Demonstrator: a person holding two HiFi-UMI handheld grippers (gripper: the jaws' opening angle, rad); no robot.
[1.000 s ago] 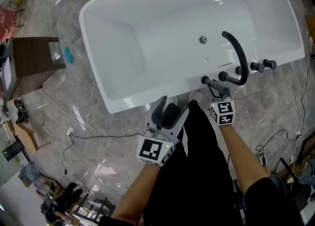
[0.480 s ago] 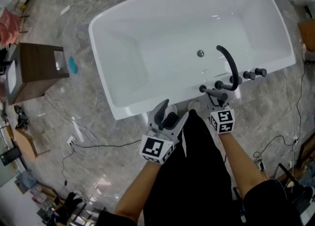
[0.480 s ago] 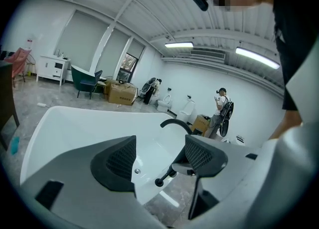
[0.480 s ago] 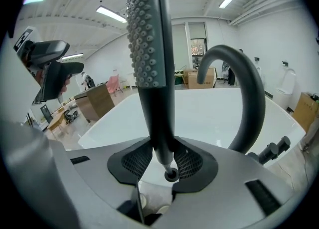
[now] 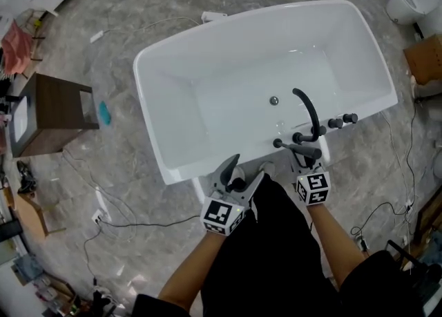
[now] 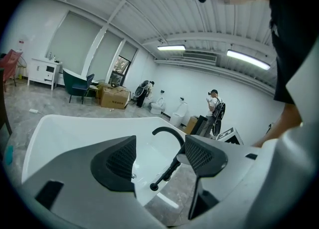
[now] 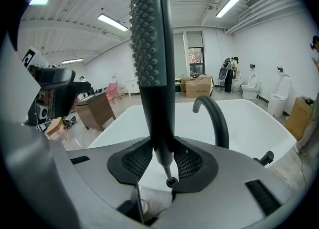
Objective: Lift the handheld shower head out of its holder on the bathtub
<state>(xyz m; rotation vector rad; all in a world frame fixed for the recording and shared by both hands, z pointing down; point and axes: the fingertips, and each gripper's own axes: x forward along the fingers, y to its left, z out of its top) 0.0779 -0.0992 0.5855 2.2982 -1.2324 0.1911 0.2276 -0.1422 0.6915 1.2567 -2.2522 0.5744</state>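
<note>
The glossy white acrylic bathtub [image 5: 207, 88] stands on a grey, pale-veined marble floor [image 5: 138, 12]. Its curved metal spout [image 5: 309, 110] is matt black. The stick-shaped handheld shower head [image 7: 152, 48] is dark grey with rows of nubs. At far left is a dark brown wooden cabinet [image 5: 59, 112]. The left gripper [image 6: 159, 155] and right gripper [image 7: 162, 160] are grey, with black meshed pads.
</note>
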